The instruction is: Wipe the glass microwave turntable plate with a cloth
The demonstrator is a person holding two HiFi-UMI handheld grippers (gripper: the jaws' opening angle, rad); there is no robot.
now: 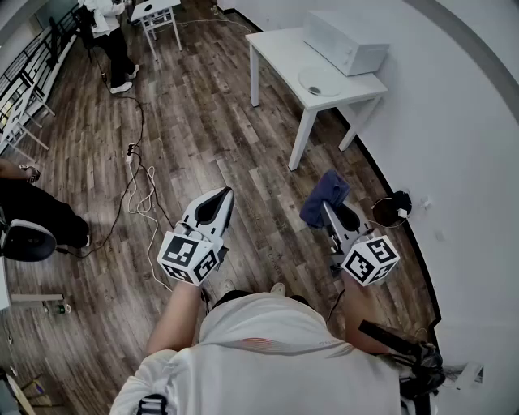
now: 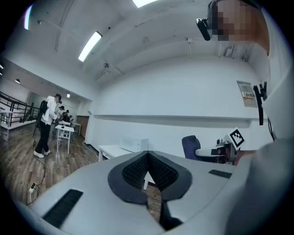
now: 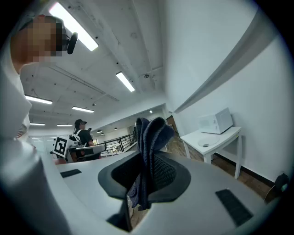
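Observation:
The glass turntable plate [image 1: 319, 81] lies on a white table [image 1: 280, 50] ahead, in front of a white microwave [image 1: 345, 40]. In the right gripper view the plate [image 3: 205, 144] and the microwave [image 3: 216, 121] show far off to the right. My right gripper [image 1: 332, 212] is shut on a dark blue cloth [image 1: 323, 198], which stands bunched up between the jaws [image 3: 149, 147]. My left gripper [image 1: 220, 201] is shut with nothing in it, and its ribbed pads [image 2: 138, 169] meet. Both grippers are held over the wooden floor, well short of the table.
Cables [image 1: 138, 190] trail over the floor to the left. A dark round object [image 1: 392, 209] sits by the right wall. One person [image 1: 109, 40] stands at the far left beside a small white table [image 1: 156, 12], and another [image 1: 32, 212] is at the left edge.

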